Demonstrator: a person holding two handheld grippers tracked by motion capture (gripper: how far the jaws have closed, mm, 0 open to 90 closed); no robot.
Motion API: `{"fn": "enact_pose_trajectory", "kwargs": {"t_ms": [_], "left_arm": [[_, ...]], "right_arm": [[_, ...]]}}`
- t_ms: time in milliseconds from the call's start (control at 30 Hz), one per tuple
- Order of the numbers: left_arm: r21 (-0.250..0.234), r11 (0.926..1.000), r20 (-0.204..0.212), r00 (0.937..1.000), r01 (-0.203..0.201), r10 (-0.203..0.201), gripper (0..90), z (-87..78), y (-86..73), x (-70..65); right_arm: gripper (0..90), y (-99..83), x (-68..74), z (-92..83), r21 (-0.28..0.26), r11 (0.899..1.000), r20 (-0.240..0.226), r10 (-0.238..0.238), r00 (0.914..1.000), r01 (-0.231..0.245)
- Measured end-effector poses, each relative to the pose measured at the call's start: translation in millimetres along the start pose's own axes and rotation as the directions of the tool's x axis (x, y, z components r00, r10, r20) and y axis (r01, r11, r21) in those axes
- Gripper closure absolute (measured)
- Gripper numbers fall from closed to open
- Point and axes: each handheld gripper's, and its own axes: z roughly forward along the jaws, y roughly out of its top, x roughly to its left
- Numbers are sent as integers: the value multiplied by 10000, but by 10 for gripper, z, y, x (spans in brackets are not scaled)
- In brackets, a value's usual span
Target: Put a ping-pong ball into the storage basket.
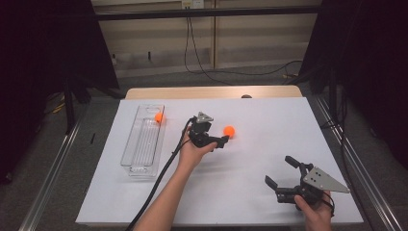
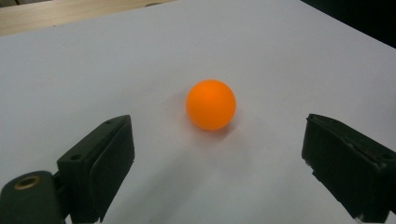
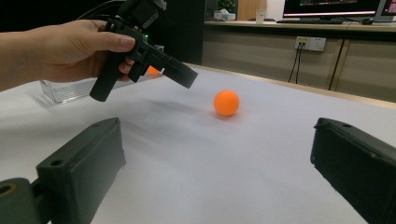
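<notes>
Even overhead light brightens the white desk (image 1: pixel 269 115); its surroundings fall into deep dark. Shadows lie soft beneath the orange ball (image 2: pixel 210 104). Gripper views are mildly soft; near jaws slightly blurred.

The ball (image 2: pixel 210 104) near the middle of the table looked like smooth orange plastic with a soft, matt sheen. The table (image 1: pixel 269 120) wore a white, matt, paper-like cover, and bare pale wood showed along its far edge. By the left edge, the tray (image 1: pixel 143 140) was clear glossy plastic with a ribbed floor. The left gripper (image 1: pixel 222 140) had matt black plastic jaws; the right gripper (image 1: pixel 280 172) carried a grey, dull metal-looking plate.
</notes>
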Motion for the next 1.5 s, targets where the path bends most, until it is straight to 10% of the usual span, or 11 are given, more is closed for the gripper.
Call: {"fn": "enact_pose_trajectory", "kwargs": {"t_ms": [1500], "left_arm": [[341,9994,-239,9997,-54,62,111,314,63,-80]], "right_arm": [[23,4,2,-9,-55,10000,-19,71,10000,-71]]}}
